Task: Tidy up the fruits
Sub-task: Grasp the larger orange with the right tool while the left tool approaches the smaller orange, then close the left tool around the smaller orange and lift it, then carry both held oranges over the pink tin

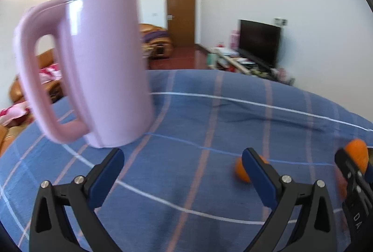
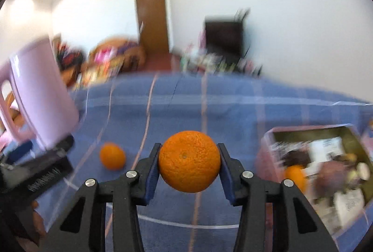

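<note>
My right gripper (image 2: 189, 162) is shut on an orange (image 2: 189, 161) and holds it above the blue checked cloth (image 2: 233, 112). The held orange also shows in the left wrist view (image 1: 356, 154) at the far right. A second orange (image 2: 112, 156) lies on the cloth to the left; in the left wrist view this orange (image 1: 241, 172) sits partly behind my right finger. My left gripper (image 1: 183, 165) is open and empty above the cloth. A pink box (image 2: 314, 165) at the right holds another orange (image 2: 295, 176) among blurred items.
A tall pink kettle (image 1: 93, 65) with a handle stands on the cloth at the left, close to my left gripper; it also shows in the right wrist view (image 2: 42, 93). Beyond the table are sofas, a door and a television.
</note>
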Demonstrator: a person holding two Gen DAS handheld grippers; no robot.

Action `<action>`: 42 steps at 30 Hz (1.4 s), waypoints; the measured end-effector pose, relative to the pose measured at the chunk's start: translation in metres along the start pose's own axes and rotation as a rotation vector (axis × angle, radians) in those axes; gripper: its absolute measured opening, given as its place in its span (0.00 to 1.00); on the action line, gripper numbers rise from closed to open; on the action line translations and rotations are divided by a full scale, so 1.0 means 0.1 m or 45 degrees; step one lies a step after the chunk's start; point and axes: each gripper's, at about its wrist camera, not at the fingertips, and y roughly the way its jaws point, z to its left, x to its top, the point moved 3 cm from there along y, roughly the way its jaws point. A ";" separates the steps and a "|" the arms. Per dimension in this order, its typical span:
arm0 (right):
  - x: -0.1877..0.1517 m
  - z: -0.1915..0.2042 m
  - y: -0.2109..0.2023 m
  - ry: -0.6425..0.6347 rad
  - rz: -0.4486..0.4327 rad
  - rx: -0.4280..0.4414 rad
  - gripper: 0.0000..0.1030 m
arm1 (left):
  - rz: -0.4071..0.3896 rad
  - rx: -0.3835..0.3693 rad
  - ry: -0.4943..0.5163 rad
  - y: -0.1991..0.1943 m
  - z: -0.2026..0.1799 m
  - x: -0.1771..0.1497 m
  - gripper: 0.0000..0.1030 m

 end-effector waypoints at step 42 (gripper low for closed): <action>-0.01 -0.02 -0.11 -0.004 -0.101 -0.031 0.47 | 0.188 -0.137 -0.004 0.10 -0.38 -0.22 0.40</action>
